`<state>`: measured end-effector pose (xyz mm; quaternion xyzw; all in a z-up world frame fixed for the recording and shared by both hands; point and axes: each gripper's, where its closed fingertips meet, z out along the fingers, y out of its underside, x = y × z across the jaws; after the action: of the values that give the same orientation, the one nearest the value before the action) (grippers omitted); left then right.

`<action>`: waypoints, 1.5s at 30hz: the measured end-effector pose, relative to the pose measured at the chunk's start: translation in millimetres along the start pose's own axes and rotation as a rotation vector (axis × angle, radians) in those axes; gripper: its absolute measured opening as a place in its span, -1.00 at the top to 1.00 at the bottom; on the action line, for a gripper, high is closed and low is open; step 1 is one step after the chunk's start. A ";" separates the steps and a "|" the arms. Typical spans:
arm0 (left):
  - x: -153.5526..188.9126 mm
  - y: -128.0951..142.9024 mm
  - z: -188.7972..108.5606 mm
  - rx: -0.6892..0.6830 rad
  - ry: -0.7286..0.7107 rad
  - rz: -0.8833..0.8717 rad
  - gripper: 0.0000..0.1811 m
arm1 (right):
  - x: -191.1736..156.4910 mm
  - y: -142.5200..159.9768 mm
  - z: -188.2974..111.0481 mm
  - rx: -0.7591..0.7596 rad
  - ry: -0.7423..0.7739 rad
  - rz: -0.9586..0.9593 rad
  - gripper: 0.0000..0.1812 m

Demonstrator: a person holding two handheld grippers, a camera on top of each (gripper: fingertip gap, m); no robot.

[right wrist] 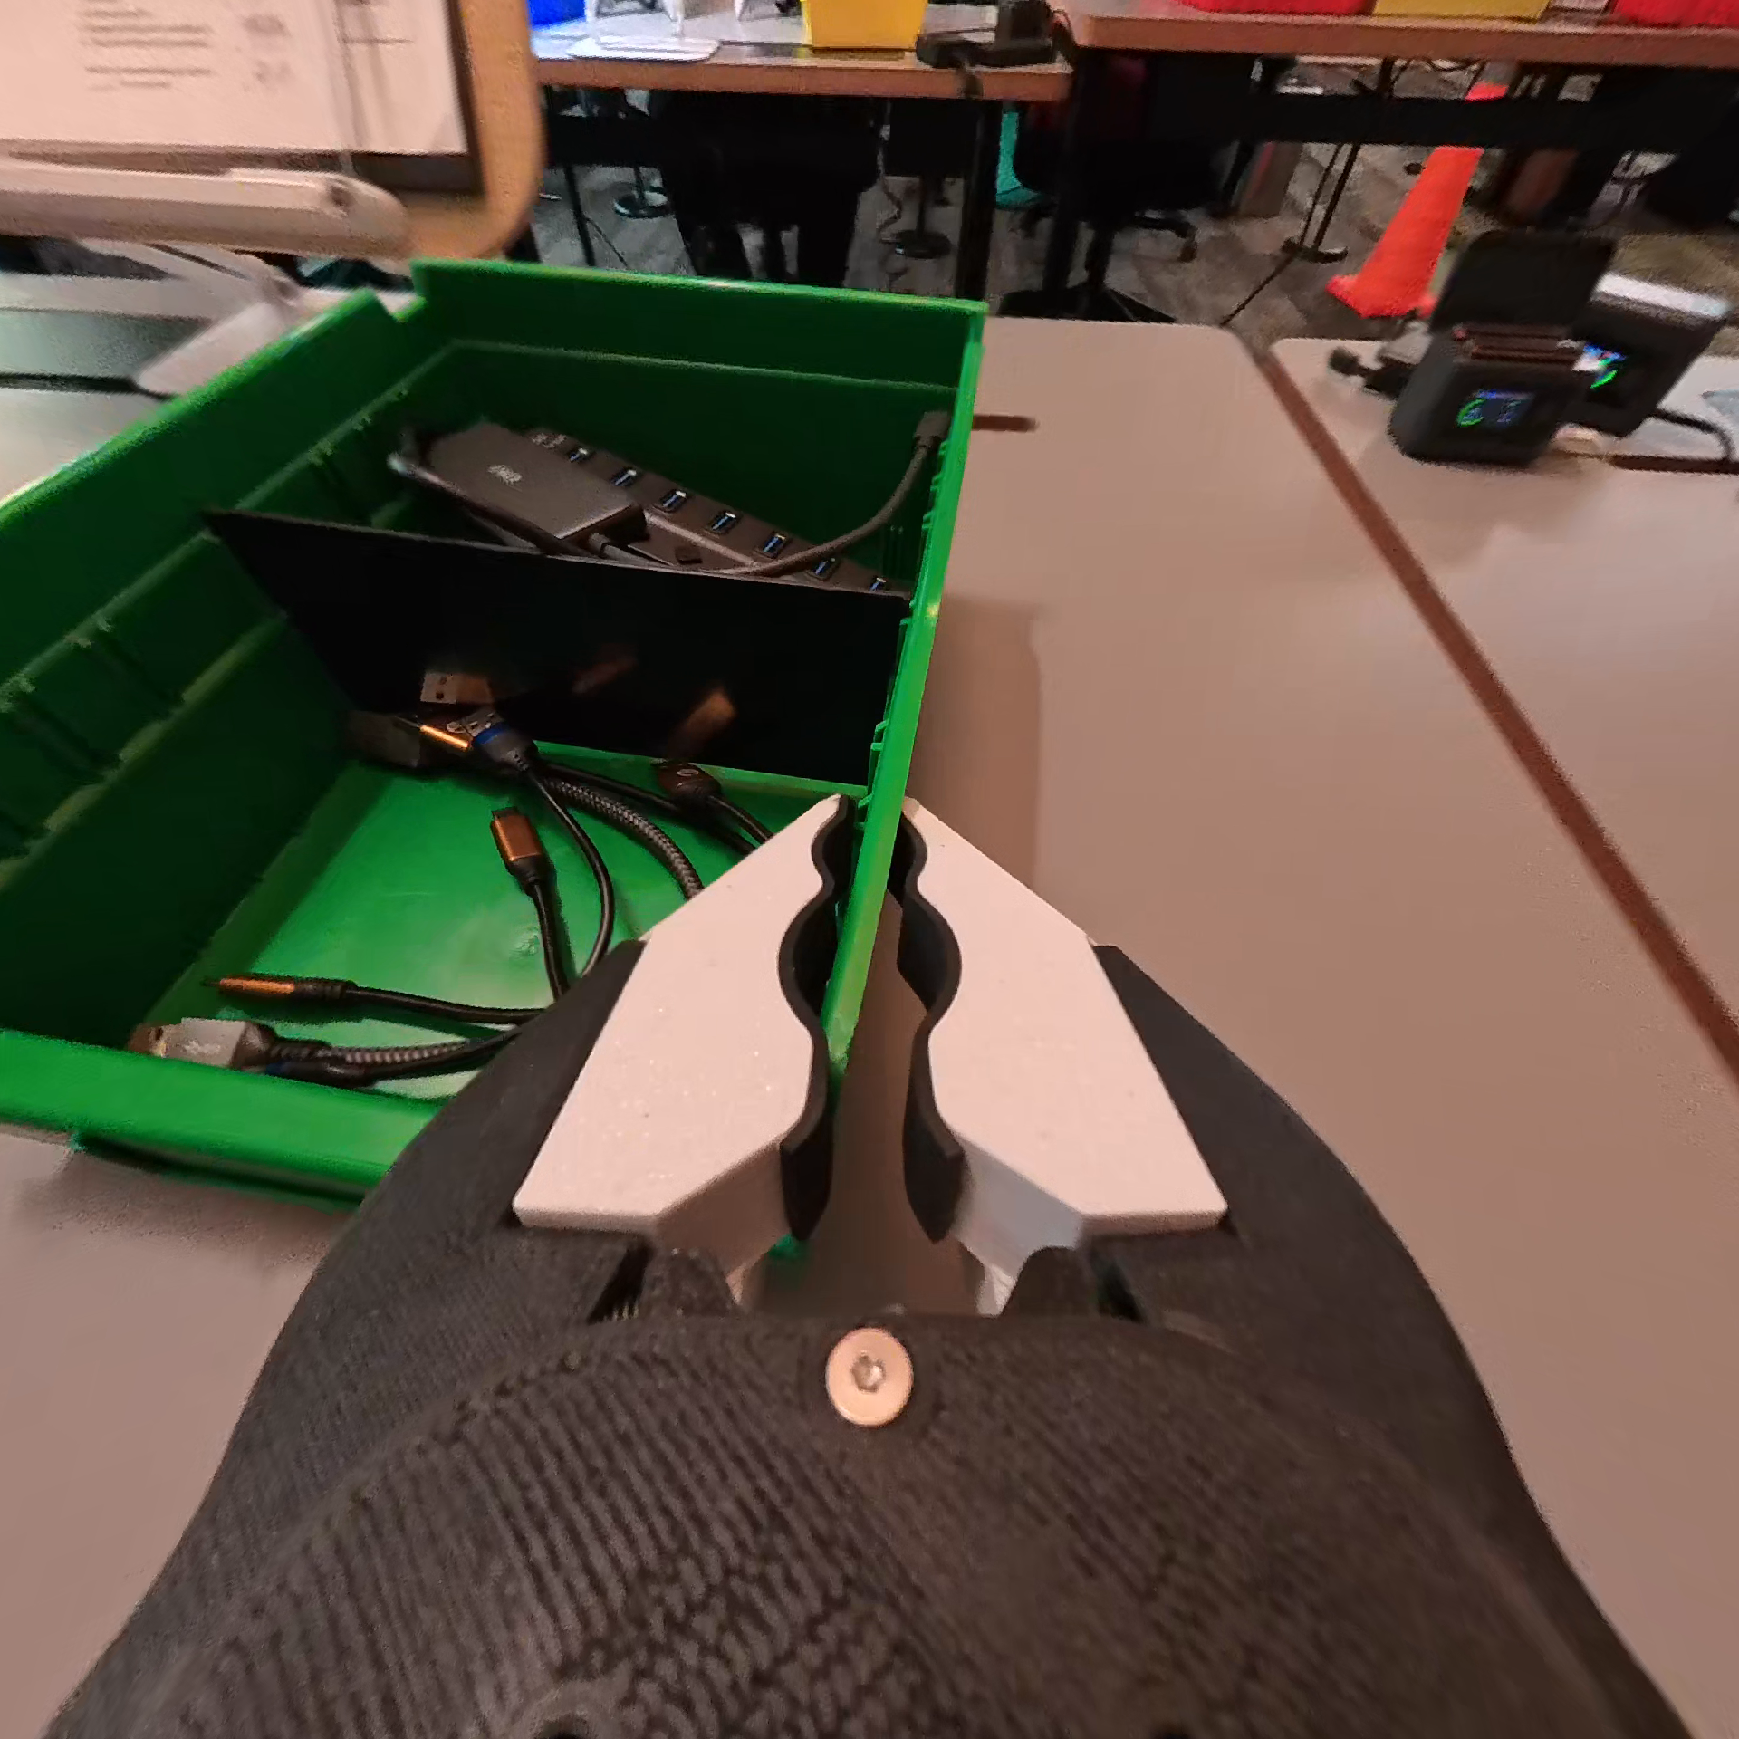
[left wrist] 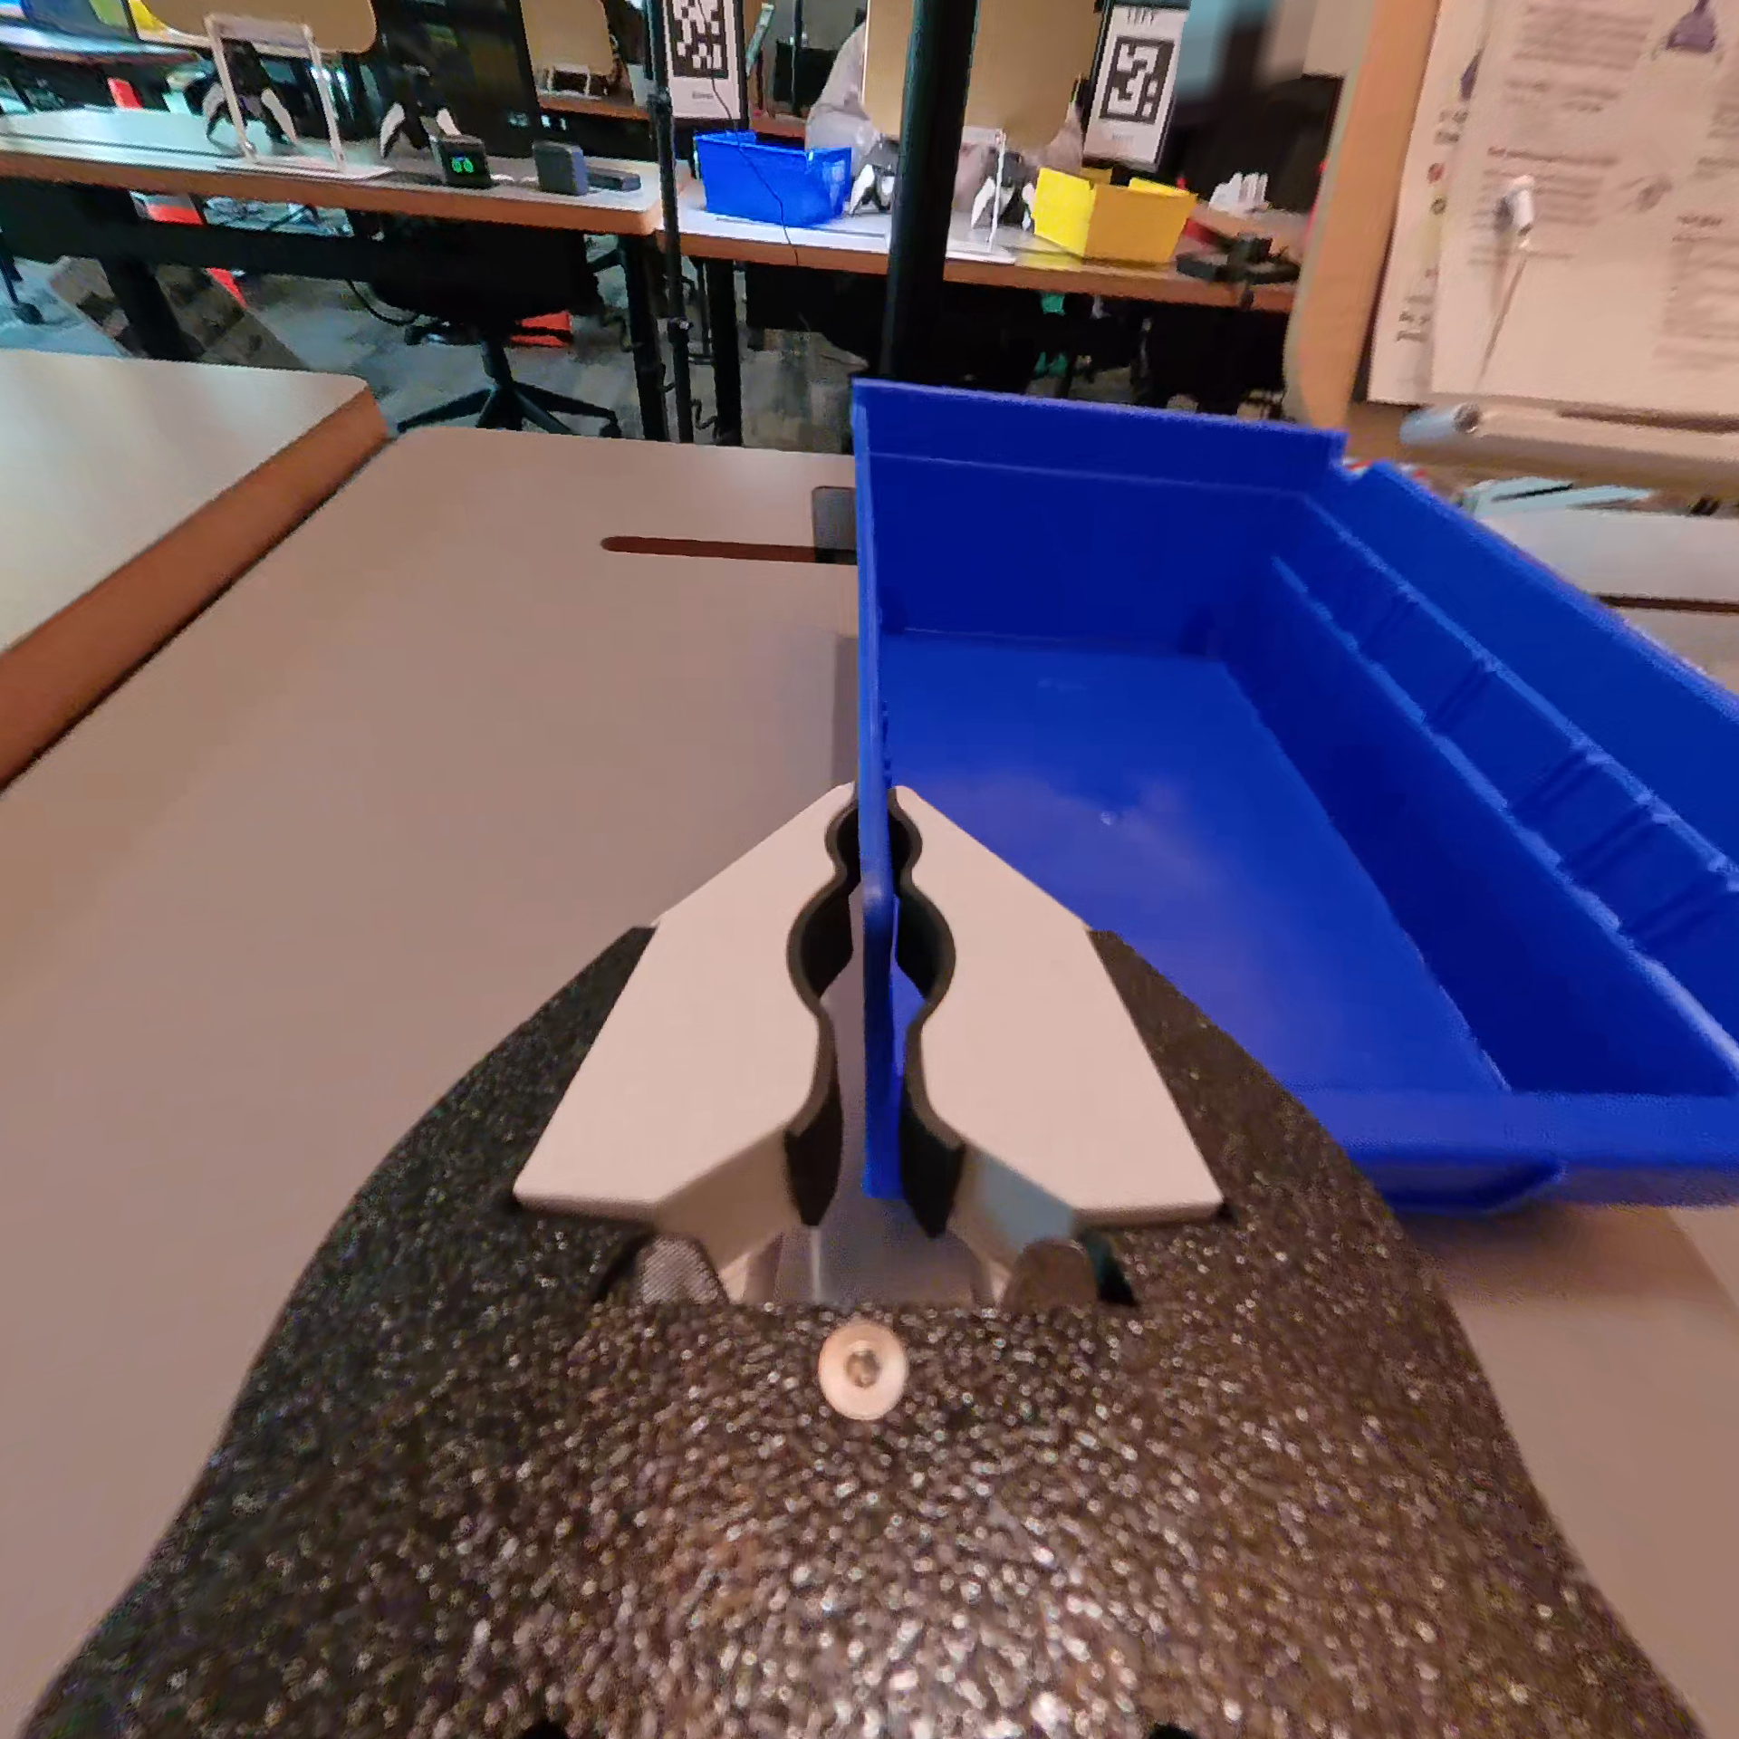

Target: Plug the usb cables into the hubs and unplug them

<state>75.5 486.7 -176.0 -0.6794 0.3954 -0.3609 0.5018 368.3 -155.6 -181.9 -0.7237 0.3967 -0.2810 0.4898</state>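
In the left wrist view my left gripper [left wrist: 871,800] is shut on the left wall of an empty blue bin [left wrist: 1223,847] that stands on the grey table. In the right wrist view my right gripper [right wrist: 871,809] is shut on the right wall of a green bin [right wrist: 141,612]. A black divider [right wrist: 583,640] splits the green bin. Behind it lie black USB hubs [right wrist: 612,508] with blue ports. In front of it lie several black braided USB cables [right wrist: 565,875] with metal plugs.
The grey table [left wrist: 423,753] has a cable slot [left wrist: 715,548] behind the blue bin. A paper stand [left wrist: 1581,188] rises at the back right. A black device with lit screens [right wrist: 1506,395] sits on the neighbouring table, with an orange cone [right wrist: 1411,235] on the floor beyond.
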 end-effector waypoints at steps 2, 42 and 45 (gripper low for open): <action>12.8 2.4 -7.4 0.030 0.018 -0.039 1.00 | -26.8 1.8 -6.5 0.008 -0.009 0.049 0.95; 463.9 -15.9 50.8 0.028 0.333 -0.087 0.97 | -89.5 -75.6 -114.9 0.512 0.131 -0.005 -0.14; 483.6 2.1 54.5 0.018 0.335 -0.119 0.97 | -75.2 -72.0 -107.4 0.498 0.147 0.018 -0.09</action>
<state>329.8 72.9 -145.6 -0.6275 0.4292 -0.5016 0.4129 264.8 -129.1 -77.2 -0.5547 0.3562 -0.4176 0.6253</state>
